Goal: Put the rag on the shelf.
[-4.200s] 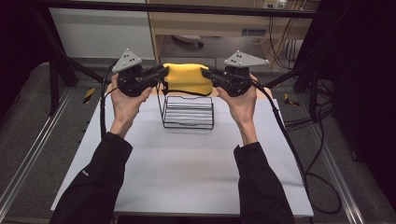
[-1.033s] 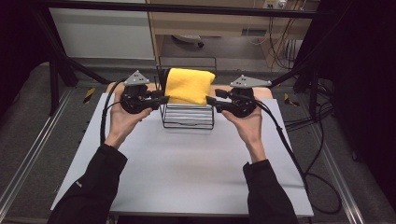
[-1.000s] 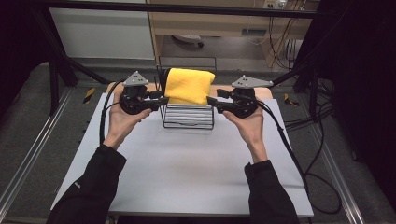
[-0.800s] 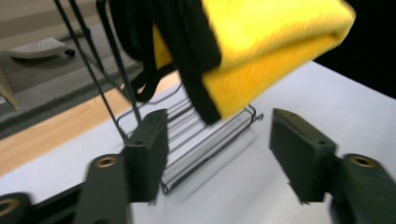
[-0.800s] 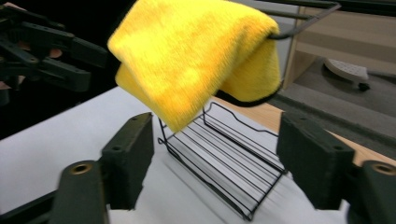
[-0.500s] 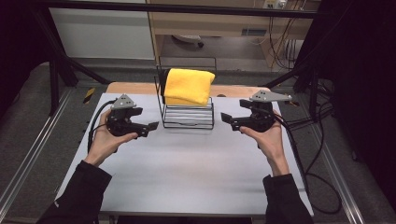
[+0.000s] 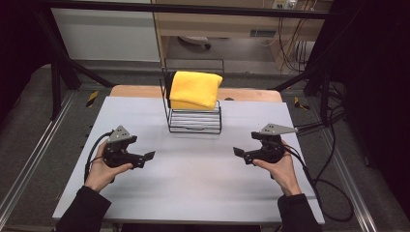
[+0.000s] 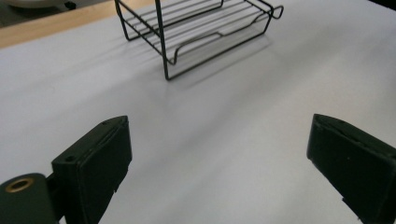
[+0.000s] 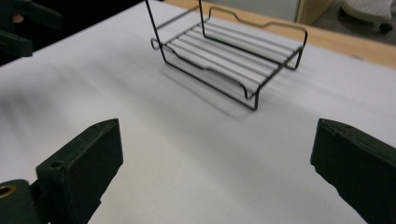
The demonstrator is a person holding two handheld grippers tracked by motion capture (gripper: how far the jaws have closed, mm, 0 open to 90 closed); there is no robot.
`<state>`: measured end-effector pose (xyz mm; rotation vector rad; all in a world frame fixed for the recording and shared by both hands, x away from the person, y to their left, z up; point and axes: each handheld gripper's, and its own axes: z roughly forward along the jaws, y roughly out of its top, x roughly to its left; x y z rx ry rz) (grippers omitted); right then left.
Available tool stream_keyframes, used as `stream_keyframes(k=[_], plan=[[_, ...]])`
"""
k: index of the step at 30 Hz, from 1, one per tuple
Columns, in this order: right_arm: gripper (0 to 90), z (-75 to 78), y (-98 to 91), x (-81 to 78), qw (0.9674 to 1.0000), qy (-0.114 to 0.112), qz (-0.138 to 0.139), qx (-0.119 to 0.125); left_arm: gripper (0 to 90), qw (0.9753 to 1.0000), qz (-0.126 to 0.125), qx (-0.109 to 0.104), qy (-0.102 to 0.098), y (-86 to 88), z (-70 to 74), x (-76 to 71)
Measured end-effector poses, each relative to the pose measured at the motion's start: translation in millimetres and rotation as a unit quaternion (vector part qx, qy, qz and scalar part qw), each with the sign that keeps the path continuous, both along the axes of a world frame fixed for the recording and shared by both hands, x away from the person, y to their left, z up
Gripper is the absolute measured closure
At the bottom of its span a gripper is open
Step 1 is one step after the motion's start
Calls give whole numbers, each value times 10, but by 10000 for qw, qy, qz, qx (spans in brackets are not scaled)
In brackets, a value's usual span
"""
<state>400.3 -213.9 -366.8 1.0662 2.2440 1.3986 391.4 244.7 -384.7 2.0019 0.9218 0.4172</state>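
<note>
Two black jaws rise from the bottom corners of the frame, set wide apart after just opening, with bare white worktop (image 8: pixel 224 140) between them. At top centre a black wire rack (image 8: pixel 196 32) stands on it, well apart from the jaws.
</note>
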Motion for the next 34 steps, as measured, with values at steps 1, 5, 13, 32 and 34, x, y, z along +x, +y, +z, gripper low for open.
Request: stream_keyframes(k=[1,5,13,32,34], plan=[[27,-54,-18,-9,10000,30,7,-33,69,10000,6,-14,7,16,-45,-23],[16,-242,-90,-61,9998,164,-25,-102,74,10000,-15,-7,37,96,-189,-114],[9,-506,-293,-192,9992,358,-81,-157,76,10000,-65,-11,48,217,-329,-241],[10,-812,-514,-392,9977,652,-99,-187,78,9997,-174,108,149,284,-524,-339],[10,-810,-517,-391,9977,646,-103,-174,78,9997,-177,112,151,284,-525,-338]])
